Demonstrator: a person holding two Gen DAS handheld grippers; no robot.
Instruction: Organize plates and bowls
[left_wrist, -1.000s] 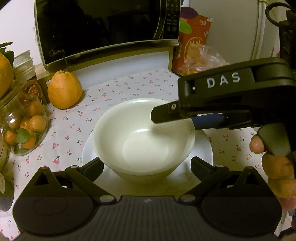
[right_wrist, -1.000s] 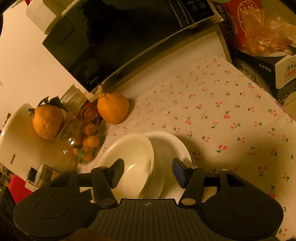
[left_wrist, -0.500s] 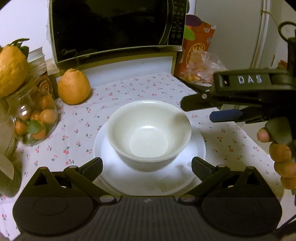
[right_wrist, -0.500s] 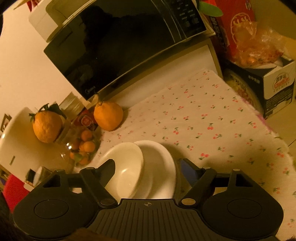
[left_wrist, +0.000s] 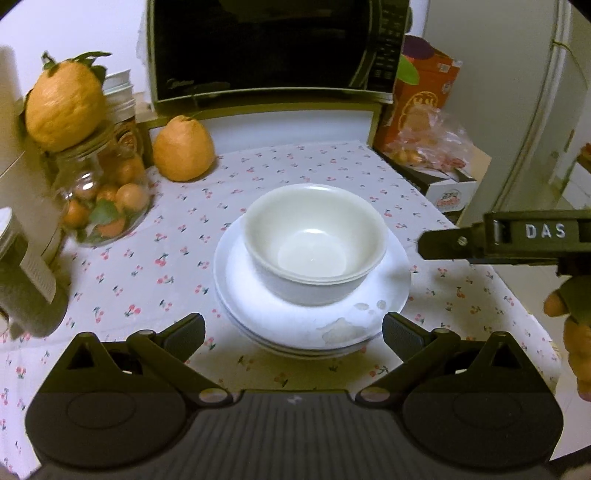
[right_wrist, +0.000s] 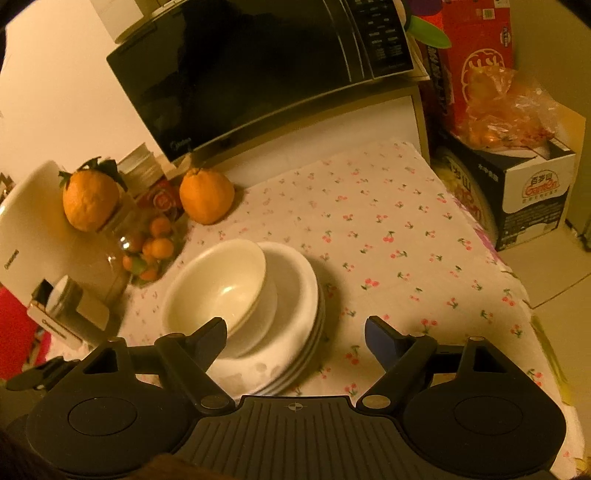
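Nested white bowls (left_wrist: 314, 243) sit on a stack of white plates (left_wrist: 388, 295) in the middle of the cherry-print tablecloth. They also show in the right wrist view, bowls (right_wrist: 218, 288) on plates (right_wrist: 295, 317). My left gripper (left_wrist: 293, 332) is open and empty, just in front of the stack and apart from it. My right gripper (right_wrist: 295, 332) is open and empty, above the stack's near right side. It shows from the side at the right edge of the left wrist view (left_wrist: 509, 245).
A black microwave (left_wrist: 273, 48) stands at the back. A large orange fruit (left_wrist: 183, 148) lies below it. A glass jar of small oranges (left_wrist: 101, 199) with a fruit on top stands at left, a dark canister (left_wrist: 22, 280) nearer. Boxes and bagged fruit (right_wrist: 517, 147) sit off the table's right edge.
Both grippers have pulled back and up from the bowls. The right gripper has drawn away to the right, clear of the bowl rim. The stack has not moved.
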